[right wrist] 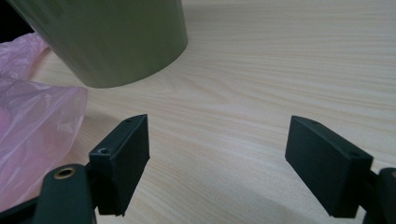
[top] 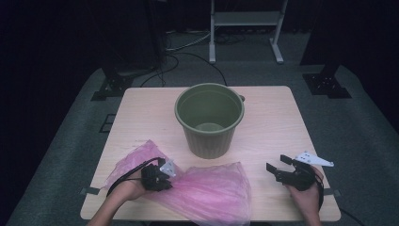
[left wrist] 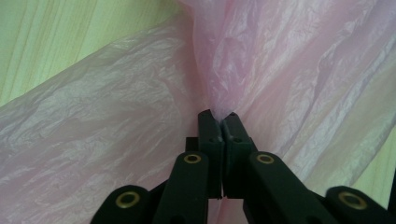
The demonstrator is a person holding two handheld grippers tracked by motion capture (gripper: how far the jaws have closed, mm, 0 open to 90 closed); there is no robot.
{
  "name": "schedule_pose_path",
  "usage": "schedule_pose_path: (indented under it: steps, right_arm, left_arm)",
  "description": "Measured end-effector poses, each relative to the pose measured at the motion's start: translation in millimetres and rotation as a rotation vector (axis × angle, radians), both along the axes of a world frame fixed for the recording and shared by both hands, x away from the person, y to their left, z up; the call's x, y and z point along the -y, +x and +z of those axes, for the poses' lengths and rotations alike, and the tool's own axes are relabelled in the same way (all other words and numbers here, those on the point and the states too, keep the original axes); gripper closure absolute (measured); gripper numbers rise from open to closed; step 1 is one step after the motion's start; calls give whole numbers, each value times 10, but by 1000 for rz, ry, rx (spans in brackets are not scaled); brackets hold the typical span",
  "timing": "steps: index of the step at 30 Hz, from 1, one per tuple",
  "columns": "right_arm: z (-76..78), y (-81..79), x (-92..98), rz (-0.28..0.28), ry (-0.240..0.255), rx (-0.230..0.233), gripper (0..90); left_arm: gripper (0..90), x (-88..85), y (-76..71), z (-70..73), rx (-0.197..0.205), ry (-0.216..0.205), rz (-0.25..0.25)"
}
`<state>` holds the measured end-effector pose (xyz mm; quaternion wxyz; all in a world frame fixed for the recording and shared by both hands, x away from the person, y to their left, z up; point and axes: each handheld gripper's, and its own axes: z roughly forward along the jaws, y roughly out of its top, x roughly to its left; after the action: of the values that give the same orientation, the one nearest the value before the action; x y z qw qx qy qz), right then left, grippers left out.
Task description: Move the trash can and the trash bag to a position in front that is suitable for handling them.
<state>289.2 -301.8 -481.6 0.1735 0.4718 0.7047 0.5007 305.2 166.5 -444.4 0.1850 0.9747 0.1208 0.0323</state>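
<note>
The left gripper (left wrist: pixel 219 119) pinches a fold of the thin pink plastic bag (top: pixel 207 190) tight between its jaws. The bag bunches up at the pinch and spreads out flat on the table (top: pixel 273 117) near the front edge. Its near end is cut off at the bottom of the high view. The right gripper (right wrist: pixel 217 158) hangs just over bare wood with its jaws wide apart, holding nothing. A green bucket (top: pixel 210 117) stands upright mid-table, behind the bag. Only its bottom part shows in the right gripper view.

Green bucket (top: pixel 210 118) stands mid-table (top: pixel 273 117); left tongs (top: pixel 162 175) seemingly pinch pink bag (top: pixel 207 190).
</note>
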Motion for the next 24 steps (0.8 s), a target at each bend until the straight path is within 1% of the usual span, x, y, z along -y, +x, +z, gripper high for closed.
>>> schedule_pose_path:
  steps: [1, 2, 5, 6, 7, 9, 11, 12, 13, 16, 18, 19, 20, 21, 23, 24]
  right_arm:
    - [-5, 4, 1, 2, 2, -1, 210]
    - [-7, 7, 2, 5, 2, -1, 210]
    - [-5, 8, 2, 7, 6, -3, 210]
    - [-1, 4, 3, 6, 8, -4, 210]
    - [1, 2, 6, 5, 7, -3, 210]
    - [-3, 2, 12, 2, 12, -2, 210]
    - [-7, 3, 9, 1, 13, -7, 210]
    - [-7, 3, 9, 1, 13, -7, 210]
    - [-10, 8, 0, 5, 10, -8, 210]
    - [-6, 6, -10, 7, 9, -9, 210]
    - [-5, 4, -11, 8, 8, -9, 210]
    - [-6, 4, -10, 8, 9, -10, 210]
    - [-6, 4, -10, 8, 9, -10, 210]
    - [-7, 4, -9, 8, 9, -11, 210]
    - [-8, 6, -7, 8, 10, -13, 210]
    - [-10, 10, -4, 9, 12, -13, 210]
  left_arm:
    - [896, 2, -1, 0, 0, 0, 4]
    - [898, -7, 1, -4, -4, -11, 14]
    - [899, -77, 38, -23, -42, -67, 43]
    - [899, -89, 40, -28, -51, -79, 50]
    - [899, -102, 44, -28, -59, -84, 49]
    - [899, -104, 23, -14, -83, -111, 43]
    - [898, -100, 12, 2, -86, -116, 42]
    - [898, -92, -5, 46, -86, -121, 34]
    - [898, -86, -17, 103, -87, -134, 27]
    - [898, -81, -45, 339, -84, -196, 10]
    - [898, -68, -64, 476, -81, -228, -2]
    - [898, -57, -72, 544, -76, -238, -9]
    - [897, -57, -72, 544, -76, -238, -9]
    - [897, -42, -78, 629, -75, -246, -19]
    - [897, -16, -89, 741, -67, -259, -28]
    - [897, 17, -89, 867, -60, -272, -43]
